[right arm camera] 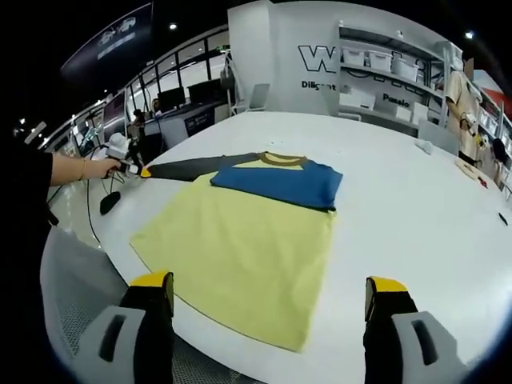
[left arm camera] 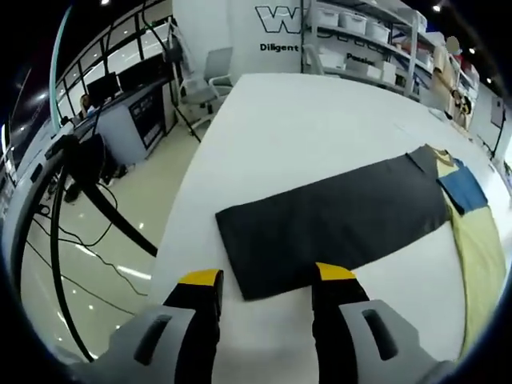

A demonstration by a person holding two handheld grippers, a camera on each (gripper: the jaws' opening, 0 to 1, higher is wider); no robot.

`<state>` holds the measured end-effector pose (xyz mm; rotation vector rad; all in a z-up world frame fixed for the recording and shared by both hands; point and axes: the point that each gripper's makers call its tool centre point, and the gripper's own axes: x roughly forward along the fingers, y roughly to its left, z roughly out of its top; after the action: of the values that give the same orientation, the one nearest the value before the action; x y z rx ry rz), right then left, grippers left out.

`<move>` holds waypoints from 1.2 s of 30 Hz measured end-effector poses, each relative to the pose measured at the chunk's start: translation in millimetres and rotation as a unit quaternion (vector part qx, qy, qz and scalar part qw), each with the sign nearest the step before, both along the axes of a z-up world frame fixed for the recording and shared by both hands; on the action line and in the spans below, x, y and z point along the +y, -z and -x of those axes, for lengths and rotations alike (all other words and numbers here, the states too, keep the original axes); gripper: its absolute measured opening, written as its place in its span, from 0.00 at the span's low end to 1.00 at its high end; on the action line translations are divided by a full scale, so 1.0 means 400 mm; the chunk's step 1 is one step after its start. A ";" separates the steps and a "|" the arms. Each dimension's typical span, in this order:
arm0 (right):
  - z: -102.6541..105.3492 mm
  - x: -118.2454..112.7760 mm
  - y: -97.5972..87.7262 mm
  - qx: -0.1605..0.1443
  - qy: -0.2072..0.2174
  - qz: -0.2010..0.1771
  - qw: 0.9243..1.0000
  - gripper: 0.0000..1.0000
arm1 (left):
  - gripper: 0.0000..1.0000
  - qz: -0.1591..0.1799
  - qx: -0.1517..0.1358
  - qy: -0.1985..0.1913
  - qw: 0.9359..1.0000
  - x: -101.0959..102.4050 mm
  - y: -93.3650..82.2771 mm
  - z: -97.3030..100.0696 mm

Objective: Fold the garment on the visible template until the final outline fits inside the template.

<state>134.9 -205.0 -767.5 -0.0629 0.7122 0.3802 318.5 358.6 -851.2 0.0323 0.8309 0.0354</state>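
Yellow-tipped left tongs (left arm camera: 264, 280) hover wide open at the grey sleeve's (left arm camera: 328, 224) end; right tongs (right arm camera: 268, 294) gape over one shirt (right arm camera: 248, 232) on the white surface (right arm camera: 400, 216).

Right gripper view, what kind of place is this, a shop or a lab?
Probably a lab or office workshop: storage shelves with white bins, desks with monitors along the windows, and a large white table where a long-sleeved shirt lies spread.
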 end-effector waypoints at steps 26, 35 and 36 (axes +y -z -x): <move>-0.007 0.012 -0.006 -0.002 -0.007 0.001 1.000 0.96 | 0.09 -0.022 -0.040 0.075 0.996 -0.106 -0.101 -0.076; 0.000 0.004 -0.006 -0.005 -0.002 -0.003 1.000 0.94 | 0.09 -0.002 -0.065 0.121 0.991 -0.238 -0.203 -0.155; 0.002 0.004 -0.006 -0.005 -0.003 -0.002 1.000 0.94 | 0.08 -0.011 -0.077 0.145 0.986 -0.261 -0.222 -0.175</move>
<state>134.3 -203.4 -765.3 -0.0625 0.7017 0.3875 388.5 254.1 -762.3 0.1683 0.6646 -0.2249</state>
